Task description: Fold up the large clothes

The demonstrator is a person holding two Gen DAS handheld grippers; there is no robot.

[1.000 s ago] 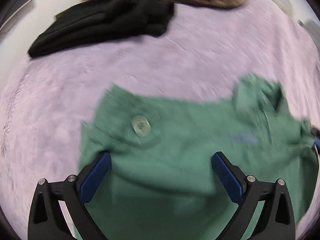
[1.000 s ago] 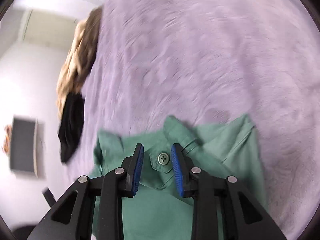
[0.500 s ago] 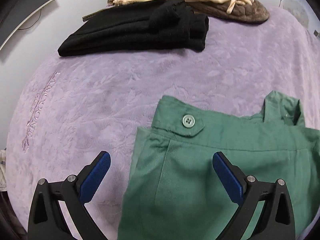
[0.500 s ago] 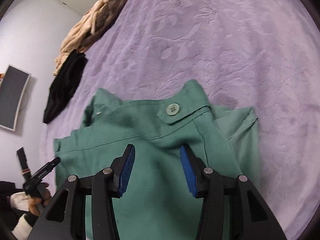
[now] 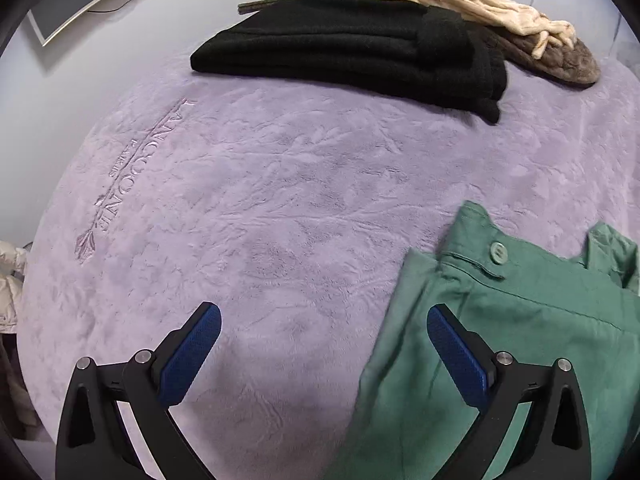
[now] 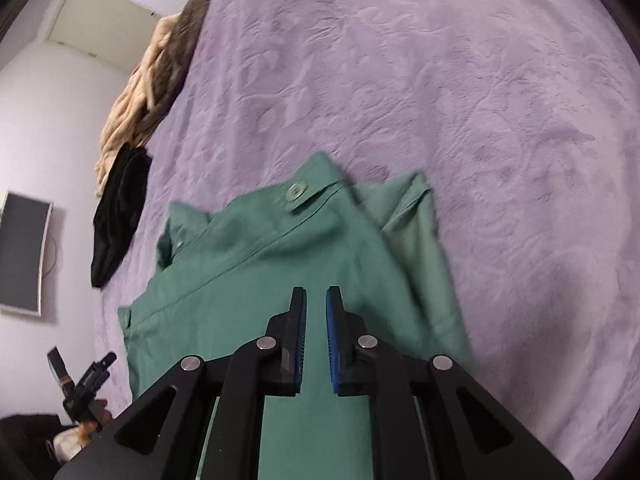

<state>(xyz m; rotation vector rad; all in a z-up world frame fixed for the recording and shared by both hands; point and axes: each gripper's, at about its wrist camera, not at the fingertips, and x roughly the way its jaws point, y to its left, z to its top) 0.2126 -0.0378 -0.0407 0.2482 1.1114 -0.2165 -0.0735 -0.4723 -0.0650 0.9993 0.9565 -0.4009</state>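
**Left gripper swings off the green trousers as the right one narrows**

The left gripper [image 5: 324,344] had its fingers spread wide and held nothing. A second earlier both of its pads sat over the green trousers [image 5: 500,340]; half a second earlier the cloth lay ahead and to the right of it; now only the right-hand pad overlapped the garment's edge, and bare purple blanket [image 5: 260,220] filled the gap between the fingers. The trousers lay to its right, waistband and button [image 5: 499,252] ahead of the right pad.

The right gripper [image 6: 316,312] had drawn its fingers in, from a moderate gap half a second before to a narrow slit. It hovered over the trouser fabric [image 6: 280,272], the button tab [image 6: 296,192] ahead of it and slightly left. Whether any cloth was caught between the pads could not be told; none showed in the slit.

Far ahead of the left gripper, a folded black garment [image 5: 352,56] and a beige and brown pile [image 5: 460,4] lay at the far end of the bed.

Judged from this, the trousers were laid out on the blanket, seemingly doubled along one side, and the left gripper appeared to be repositioning towards the garment's outer edge for the next fold.
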